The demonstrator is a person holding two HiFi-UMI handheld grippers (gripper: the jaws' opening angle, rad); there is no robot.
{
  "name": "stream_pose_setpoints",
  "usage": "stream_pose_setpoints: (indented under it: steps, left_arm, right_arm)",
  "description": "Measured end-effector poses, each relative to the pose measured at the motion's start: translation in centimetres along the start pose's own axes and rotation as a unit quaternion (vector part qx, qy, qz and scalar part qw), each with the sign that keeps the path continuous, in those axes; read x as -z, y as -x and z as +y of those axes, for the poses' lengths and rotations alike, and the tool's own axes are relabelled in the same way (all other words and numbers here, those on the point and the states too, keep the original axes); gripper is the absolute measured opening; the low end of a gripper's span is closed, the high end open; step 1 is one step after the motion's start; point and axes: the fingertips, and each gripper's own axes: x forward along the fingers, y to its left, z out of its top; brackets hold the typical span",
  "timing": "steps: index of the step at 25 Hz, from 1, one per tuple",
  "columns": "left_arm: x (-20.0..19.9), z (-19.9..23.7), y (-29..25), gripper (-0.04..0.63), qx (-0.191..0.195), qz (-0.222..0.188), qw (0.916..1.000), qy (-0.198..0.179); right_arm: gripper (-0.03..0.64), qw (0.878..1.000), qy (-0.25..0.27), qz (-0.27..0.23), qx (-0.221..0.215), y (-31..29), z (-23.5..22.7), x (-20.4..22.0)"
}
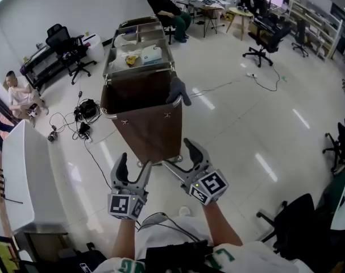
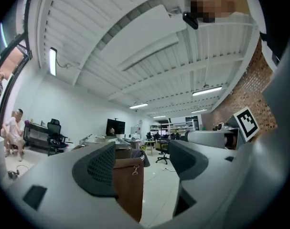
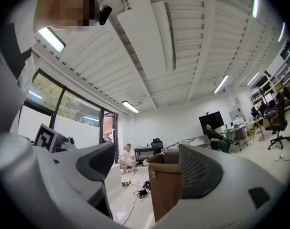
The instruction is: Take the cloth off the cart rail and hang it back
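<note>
A cart [image 1: 139, 61] with a brown bag [image 1: 144, 124] stands on the floor ahead of me. A dark grey cloth [image 1: 178, 90] hangs over the rail at the bag's right top corner. My left gripper [image 1: 134, 166] and right gripper [image 1: 181, 157] are side by side just short of the bag's near foot, apart from the cart and well below the cloth. Both stand open with nothing between the jaws. In the left gripper view the bag [image 2: 129, 185] and the cloth [image 2: 139, 155] show between the jaws of the left gripper [image 2: 142, 163]. The right gripper [image 3: 147, 163] frames the bag [image 3: 165, 190]; the cloth is hidden there.
Cables and a black device [image 1: 86, 111] lie on the floor left of the cart. A white table [image 1: 21, 175] stands at the left. One person [image 1: 19, 95] sits at the far left, another [image 1: 172, 10] behind the cart. Office chairs [image 1: 266, 41] stand at the right and back.
</note>
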Motion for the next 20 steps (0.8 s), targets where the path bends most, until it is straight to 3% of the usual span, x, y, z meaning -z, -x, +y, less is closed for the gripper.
stream_pose_setpoints:
  steps: [5, 9, 12, 20]
  left_arm:
    - [0.3, 2.1, -2.4, 0.338, -0.01, 0.005, 0.9999, 0.003]
    - [1.3, 4.8, -5.2, 0.338, -0.004, 0.007, 1.0, -0.003]
    - [2.1, 7.5, -8.3, 0.337, 0.013, -0.001, 0.9999, 0.003]
    - [-1.3, 12.3, -14.5, 0.337, 0.082, -0.038, 0.9946, 0.052]
  right_arm:
    - [0.428, 0.999, -0.03, 0.011, -0.008, -2.5, -1.6, 1.8]
    - [0.428, 1.0, -0.022, 0.014, -0.008, -5.4, -3.2, 2.3]
    - [0.428, 1.0, -0.006, 0.018, 0.001, -8.2, -4.6, 2.5]
    - [0.417, 0.999, 0.036, 0.015, 0.03, -15.5, -7.5, 0.9]
